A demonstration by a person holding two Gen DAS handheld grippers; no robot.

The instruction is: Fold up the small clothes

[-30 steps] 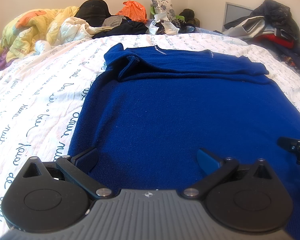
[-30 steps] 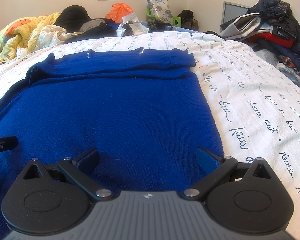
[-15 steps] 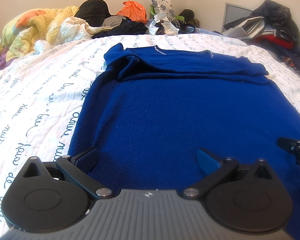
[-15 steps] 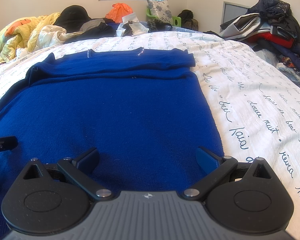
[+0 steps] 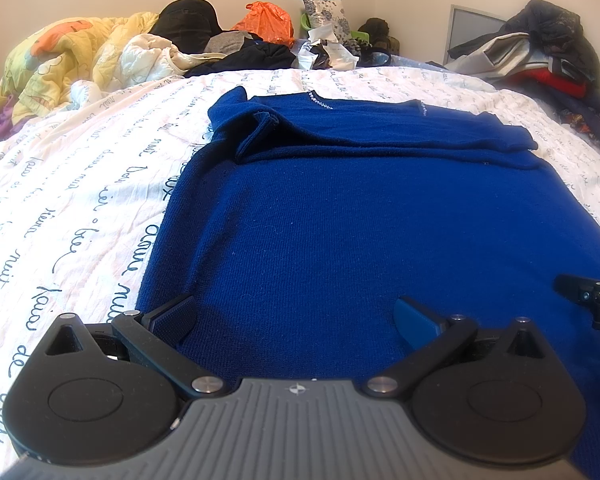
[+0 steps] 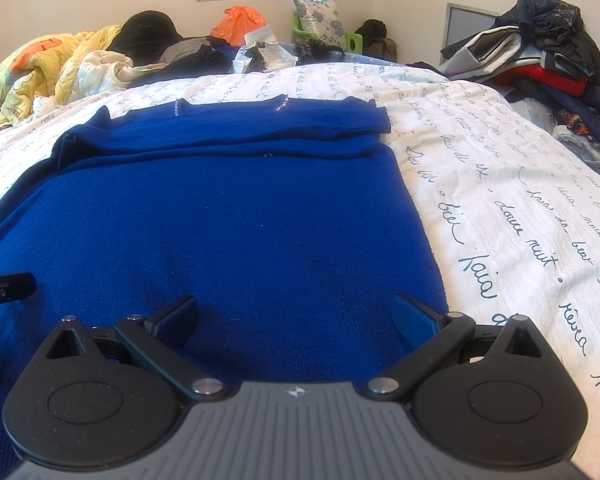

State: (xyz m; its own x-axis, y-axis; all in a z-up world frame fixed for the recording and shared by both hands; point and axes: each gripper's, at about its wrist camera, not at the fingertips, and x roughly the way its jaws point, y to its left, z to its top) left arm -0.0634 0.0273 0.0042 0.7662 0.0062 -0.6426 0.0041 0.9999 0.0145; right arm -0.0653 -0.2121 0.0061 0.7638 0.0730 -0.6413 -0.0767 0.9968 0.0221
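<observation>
Blue sweater (image 5: 360,232) flat on a bed (image 5: 60,208); left gripper (image 5: 296,316) and right gripper (image 6: 296,314) spread wide over its near hem, bare sheet either side.

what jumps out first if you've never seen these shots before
A big blue sweater spread flat over the script-printed bedsheet fills the middle, sleeves folded across its far end. Both open tongs sit at its near hem. Behind, a yellow quilt and heaped clothes.
</observation>
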